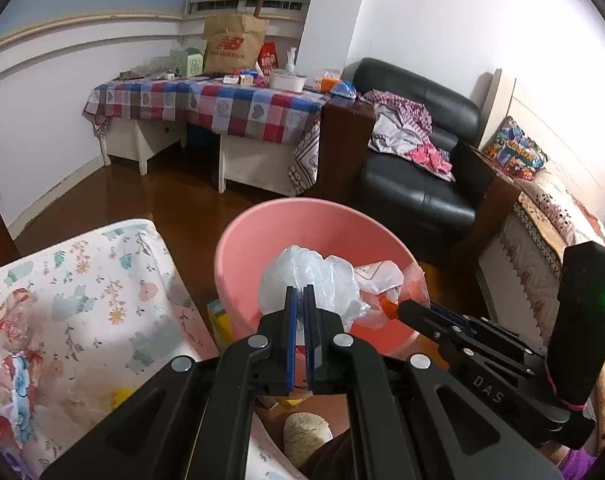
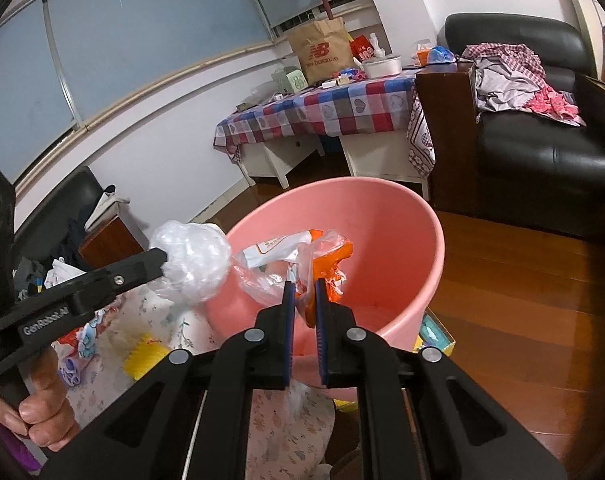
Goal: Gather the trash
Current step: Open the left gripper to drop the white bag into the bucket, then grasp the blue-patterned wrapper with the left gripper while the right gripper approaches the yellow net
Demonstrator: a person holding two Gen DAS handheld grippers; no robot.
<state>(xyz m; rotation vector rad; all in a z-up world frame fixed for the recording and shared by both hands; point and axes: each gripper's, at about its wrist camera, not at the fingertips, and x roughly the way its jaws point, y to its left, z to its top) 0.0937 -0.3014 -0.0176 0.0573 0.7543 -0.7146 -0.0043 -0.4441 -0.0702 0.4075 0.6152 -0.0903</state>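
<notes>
**Left wrist view: two pieces of trash over the pink tub**

Left wrist view is showing us our left gripper [image 1: 300,294] pinching a crumpled clear plastic bag [image 1: 302,276]. The jaws are nearly together, with just the thin plastic between them. The bag is puffing out past the tips, toward twelve o'clock, right over the pink tub [image 1: 302,216].

We are also holding trash in our right gripper [image 2: 303,288]. Its jaws are narrow and squeezing an orange and clear wrapper [image 2: 322,256]. The wrapper is sticking up from the tips toward twelve o'clock, inside the tub's rim.

We think we are nearly done with these two pieces. They are over the tub but not dropped yet. A white and orange packet [image 2: 278,248] is already lying in the tub. More bits, like something yellow [image 2: 142,356], are sitting on the flowery cloth [image 1: 82,280] at about eight o'clock, so we are guessing more picking is left.
</notes>
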